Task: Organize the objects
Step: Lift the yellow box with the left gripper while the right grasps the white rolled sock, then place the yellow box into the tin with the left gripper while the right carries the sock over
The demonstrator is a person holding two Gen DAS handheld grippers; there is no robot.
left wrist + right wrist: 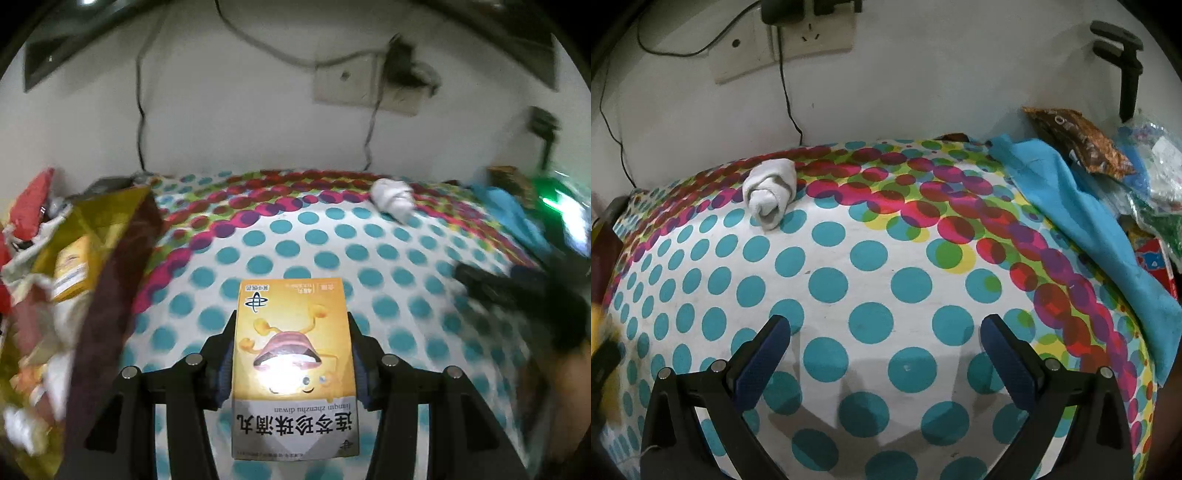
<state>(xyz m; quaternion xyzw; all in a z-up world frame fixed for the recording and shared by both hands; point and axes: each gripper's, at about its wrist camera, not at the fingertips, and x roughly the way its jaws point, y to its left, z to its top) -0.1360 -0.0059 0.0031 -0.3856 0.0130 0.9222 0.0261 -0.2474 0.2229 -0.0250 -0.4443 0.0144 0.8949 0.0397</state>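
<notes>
The left gripper (pixel 291 332) holds the orange-and-white cardboard medicine box (pixel 293 369) flat between its two blue-padded fingers (pixel 223 369), which press its long side edges. The box is upside down to the camera and reaches well past the fingertips, above the dotted tablecloth (pixel 369 251). Thin card gripped only by its edges can bow or slide, so a quick swing may let it twist in the hold or slip out; the blur at the left of this view suggests the hand is moving fast.

Just to the left stands an open yellow-and-maroon paper bag (pixel 110 236), already crowded with a similar yellow box and crumpled packets. It is probably where this box belongs. Its soft mouth leans, so the box's front corner could catch the rim, fold it inward or tip the bag over.

The right gripper (pixel 884 325) hangs over bare cloth with its jaws spread wide and nothing between them. It appears only as a dark blur in the left view, so the two tools could cross paths if both reach inward.

Farther off, a knotted white sock roll (pixel 772 192) lies near the wall. A crumpled blue cloth (pixel 1078 206) drapes the right edge beside loose snack packets (pixel 1078 140), which a careless reach could drag off.
</notes>
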